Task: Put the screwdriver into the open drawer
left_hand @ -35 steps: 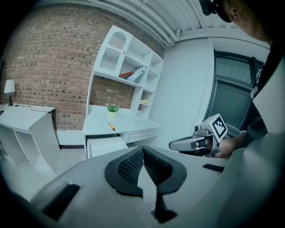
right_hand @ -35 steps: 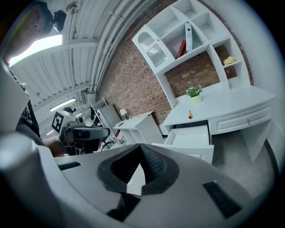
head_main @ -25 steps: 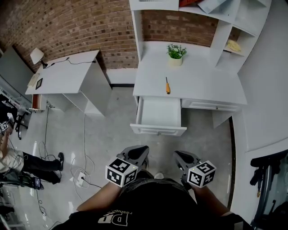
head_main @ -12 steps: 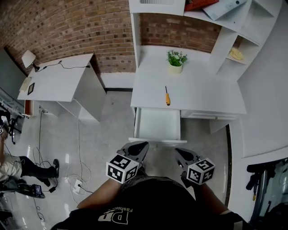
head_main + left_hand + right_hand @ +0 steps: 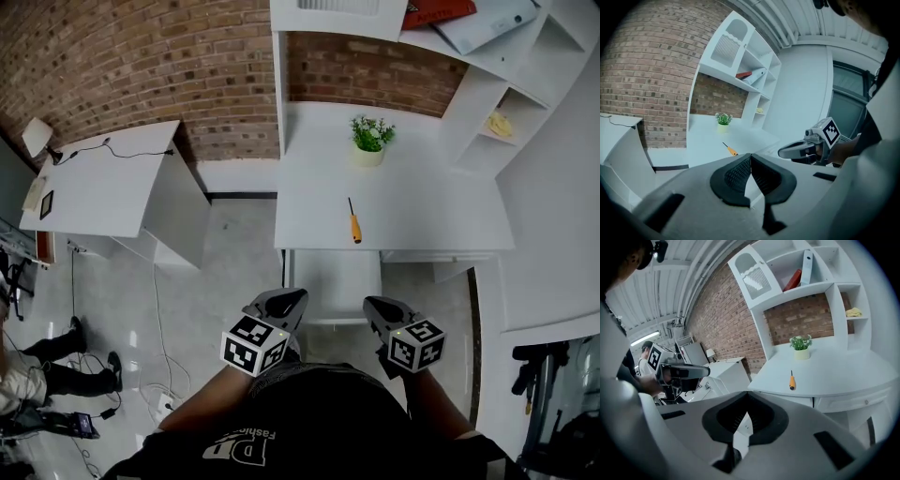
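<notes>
White desk (image 5: 422, 202) against the brick wall (image 5: 141, 66) carries the screwdriver (image 5: 354, 221) near its front edge, above the open drawer (image 5: 333, 281), while my left gripper (image 5: 296, 298) and right gripper (image 5: 371, 305) hang pressed together and empty, short of it; I judge it light, rigid, best pinched across its orange handle (image 5: 356, 232).

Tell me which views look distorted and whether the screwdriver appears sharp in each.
Head view: desk edges bow slightly, screwdriver small but sharp. Left gripper view: dark round vignette, screwdriver tiny yet recognisable. Right gripper view: shelves curve strongly, screwdriver clear.
</notes>
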`<state>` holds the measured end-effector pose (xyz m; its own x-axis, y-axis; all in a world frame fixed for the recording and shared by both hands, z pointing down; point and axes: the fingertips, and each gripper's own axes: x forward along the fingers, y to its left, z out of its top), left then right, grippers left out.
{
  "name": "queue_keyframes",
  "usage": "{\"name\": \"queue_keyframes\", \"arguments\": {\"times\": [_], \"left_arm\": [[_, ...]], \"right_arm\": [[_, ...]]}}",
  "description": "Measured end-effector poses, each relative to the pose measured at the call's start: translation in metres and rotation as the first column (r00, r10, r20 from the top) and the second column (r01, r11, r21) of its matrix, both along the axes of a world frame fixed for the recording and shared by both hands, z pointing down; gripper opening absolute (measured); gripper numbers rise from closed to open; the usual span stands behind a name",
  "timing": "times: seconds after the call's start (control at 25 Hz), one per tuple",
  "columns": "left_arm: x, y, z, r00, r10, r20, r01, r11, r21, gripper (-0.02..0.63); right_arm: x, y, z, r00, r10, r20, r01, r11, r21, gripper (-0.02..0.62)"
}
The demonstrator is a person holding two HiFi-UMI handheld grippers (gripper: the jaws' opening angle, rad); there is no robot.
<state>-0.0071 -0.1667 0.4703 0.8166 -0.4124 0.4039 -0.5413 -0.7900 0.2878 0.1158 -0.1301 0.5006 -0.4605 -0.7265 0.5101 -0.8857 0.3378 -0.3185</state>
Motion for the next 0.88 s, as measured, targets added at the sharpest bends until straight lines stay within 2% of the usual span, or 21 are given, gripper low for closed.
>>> {"name": "queue_keyframes", "arguments": {"times": [0.16, 0.36, 0.6, 0.76, 0.88], "left_arm": [[-0.010, -0.031, 0.009, 0.999, 0.037, 0.028, -0.037, 0.999, -0.008, 0.018], [-0.017, -0.062, 0.037, 0.994, 0.083, 0.076, -0.079, 0.995, -0.058, 0.018], [-0.013, -0.076, 0.050, 0.992, 0.101, 0.079, -0.094, 0.992, -0.085, 0.018], [-0.005, -0.086, 0.054, 0.992, 0.090, 0.091, -0.082, 0.993, -0.091, 0.018], [-0.002, -0.092, 0.056, 0.994, 0.052, 0.092, -0.043, 0.995, -0.094, 0.018]], "right_arm": [[-0.002, -0.035, 0.010, 0.998, 0.025, -0.049, -0.026, 0.999, -0.022, 0.005], [0.006, -0.075, 0.032, 0.995, 0.093, -0.047, -0.096, 0.993, -0.069, 0.005], [0.026, -0.108, 0.056, 0.986, 0.134, -0.098, -0.144, 0.983, -0.111, 0.005], [0.043, -0.135, 0.067, 0.983, 0.130, -0.132, -0.146, 0.981, -0.126, 0.006], [0.053, -0.156, 0.081, 0.982, 0.112, -0.153, -0.135, 0.980, -0.148, 0.006]]}}
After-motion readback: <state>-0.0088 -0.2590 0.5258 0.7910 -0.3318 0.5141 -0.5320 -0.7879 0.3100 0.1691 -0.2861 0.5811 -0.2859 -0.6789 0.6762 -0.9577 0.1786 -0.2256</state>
